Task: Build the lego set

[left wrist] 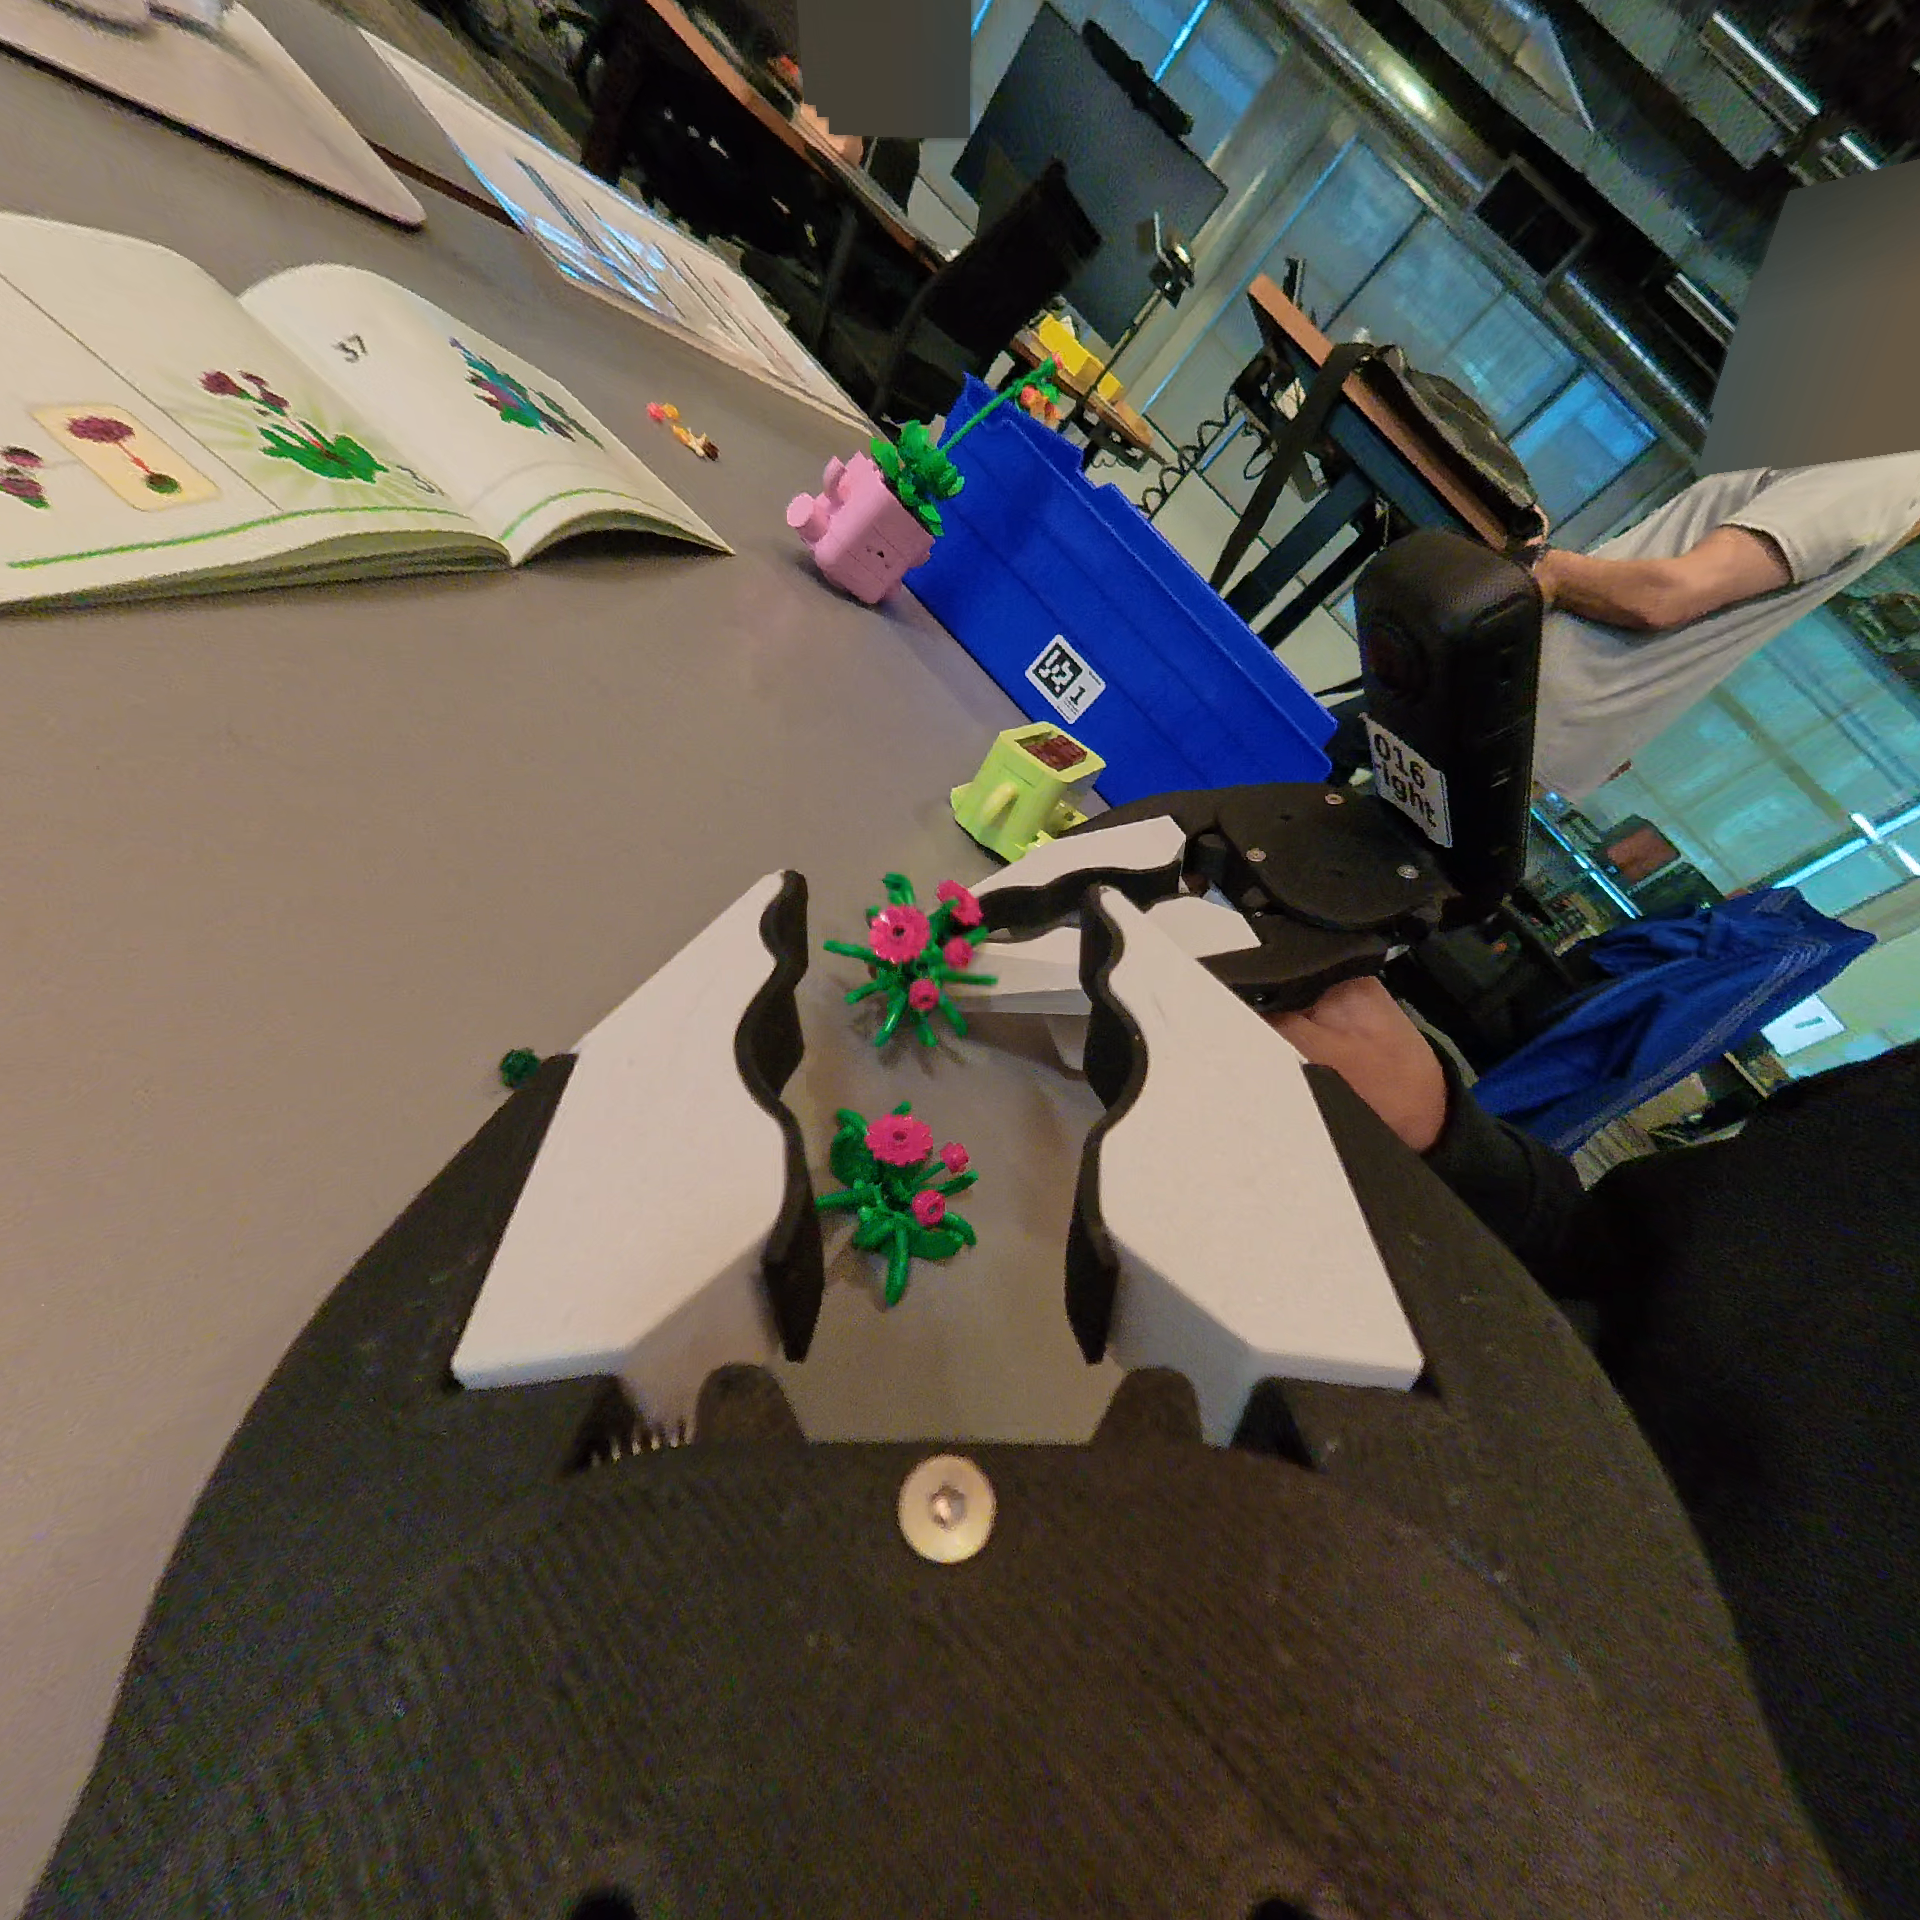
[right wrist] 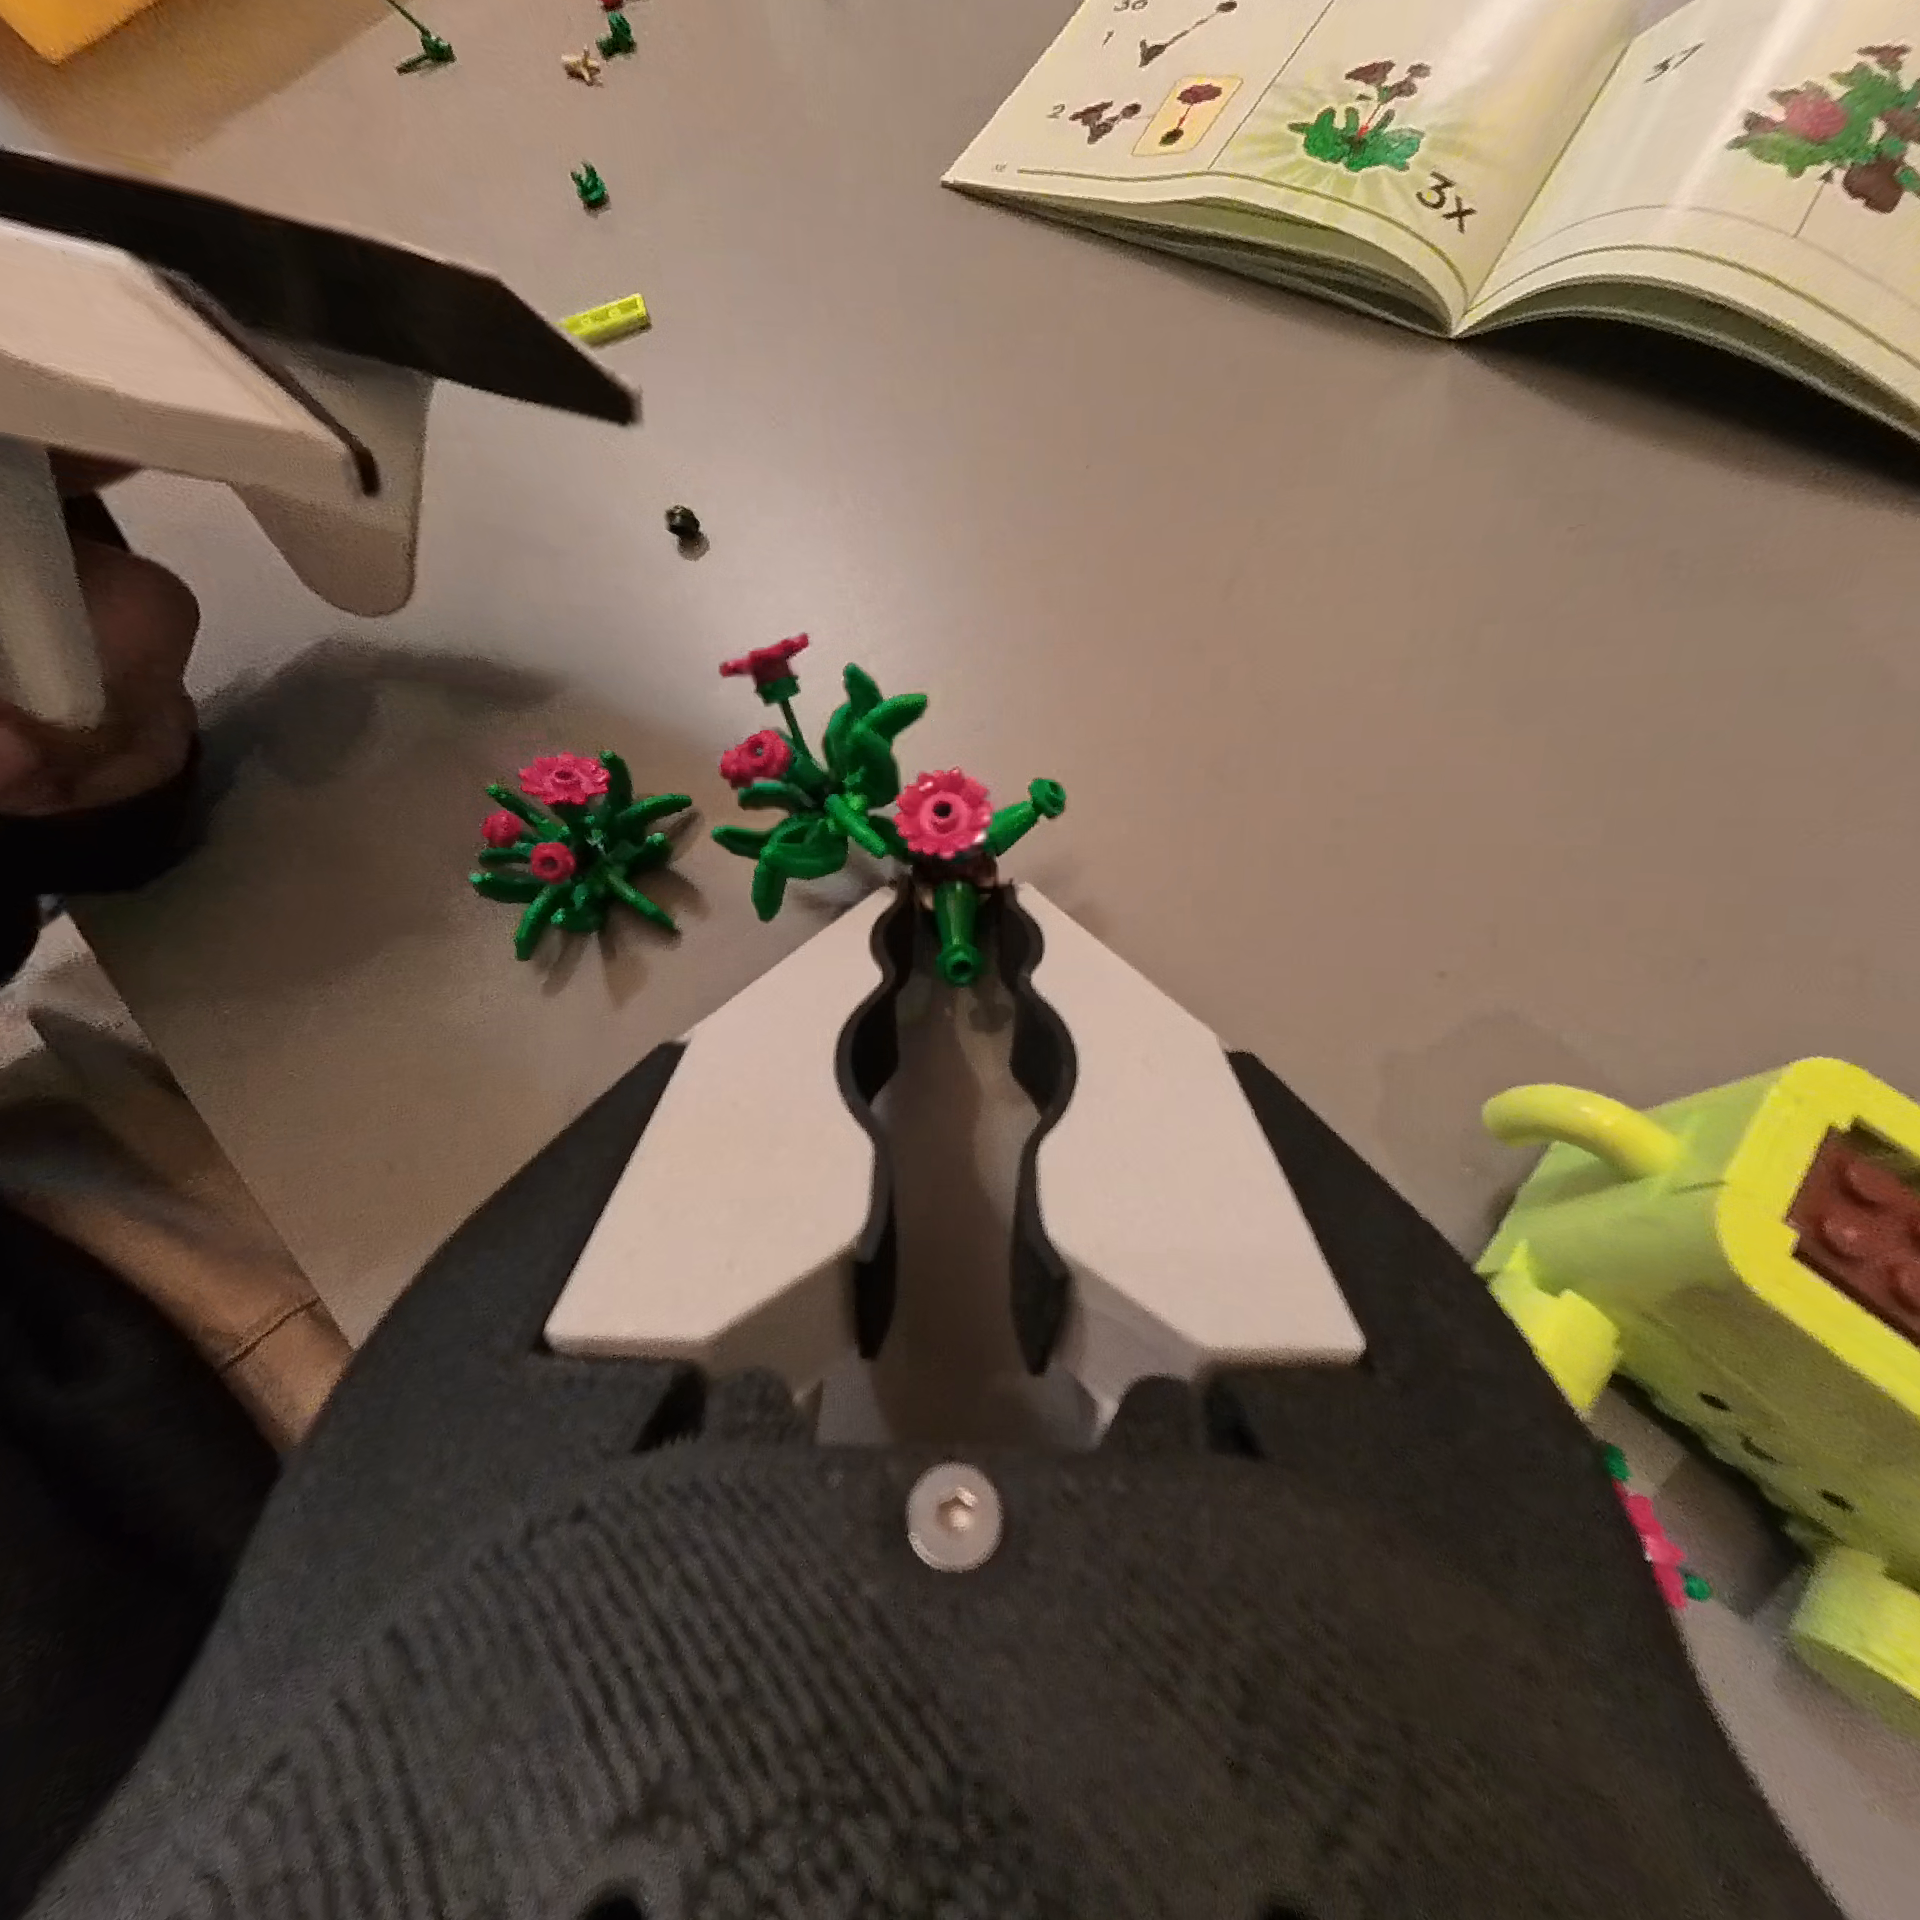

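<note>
Two small lego flower clusters with green leaves and magenta blooms are on the grey table (left wrist: pixel 312 831). My right gripper (right wrist: pixel 956 899) is shut on a green stem of one flower cluster (right wrist: pixel 831 790), low over the table; the gripper (left wrist: pixel 992 909) and the cluster (left wrist: pixel 914 961) also show in the left wrist view. The second flower cluster (right wrist: pixel 577 847) lies free to its left. In the left wrist view this second cluster (left wrist: pixel 899 1184) sits between the fingers of my open, empty left gripper (left wrist: pixel 940 925), which hovers above it. My left gripper (right wrist: pixel 312 447) also shows in the right wrist view.
A lime-green lego pot (right wrist: pixel 1714 1278) lies on its side to the right. A pink pot with a green plant (left wrist: pixel 868 530) stands by a blue bin (left wrist: pixel 1091 613). The open instruction booklet (right wrist: pixel 1455 156) lies beyond. Small loose pieces (right wrist: pixel 608 317) are scattered at far left. Left tips to right tips: about 9 cm.
</note>
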{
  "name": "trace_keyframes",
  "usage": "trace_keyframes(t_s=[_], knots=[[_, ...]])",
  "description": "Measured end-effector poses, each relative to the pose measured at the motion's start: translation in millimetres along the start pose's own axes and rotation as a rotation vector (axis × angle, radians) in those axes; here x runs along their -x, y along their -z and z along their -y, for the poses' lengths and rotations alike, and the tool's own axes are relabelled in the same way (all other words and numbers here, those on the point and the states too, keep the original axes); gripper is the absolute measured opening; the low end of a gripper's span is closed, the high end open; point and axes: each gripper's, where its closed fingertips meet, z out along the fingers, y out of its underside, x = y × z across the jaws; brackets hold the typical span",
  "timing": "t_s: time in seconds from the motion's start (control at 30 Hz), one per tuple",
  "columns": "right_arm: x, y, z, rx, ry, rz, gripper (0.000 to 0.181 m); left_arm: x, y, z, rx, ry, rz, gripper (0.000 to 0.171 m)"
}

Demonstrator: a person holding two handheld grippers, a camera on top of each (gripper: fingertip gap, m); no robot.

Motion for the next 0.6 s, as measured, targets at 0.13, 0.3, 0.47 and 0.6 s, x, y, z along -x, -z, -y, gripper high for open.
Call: trace_keyframes(t_s=[0.13, 0.3, 0.47, 0.6], knots=[[2, 4, 0, -0.013, 0.012, 0.012, 0.023, 5, 9, 0, 0.016, -0.04, 0.047, 0.05], [-7, 16, -4, -0.032, -0.001, -0.02, 0.029, 10, 17, -16, 0.13, -0.12, 0.112, 0.045], [-4, 32, 0, -0.104, -0.022, -0.003, 0.031, 13, 16, -46, 0.305, -0.133, 0.138, 0.043], [4, 42, 11, -0.199, -0.001, 0.024, 0.03, 15, 12, -61, 0.391, -0.139, 0.172, 0.043]])
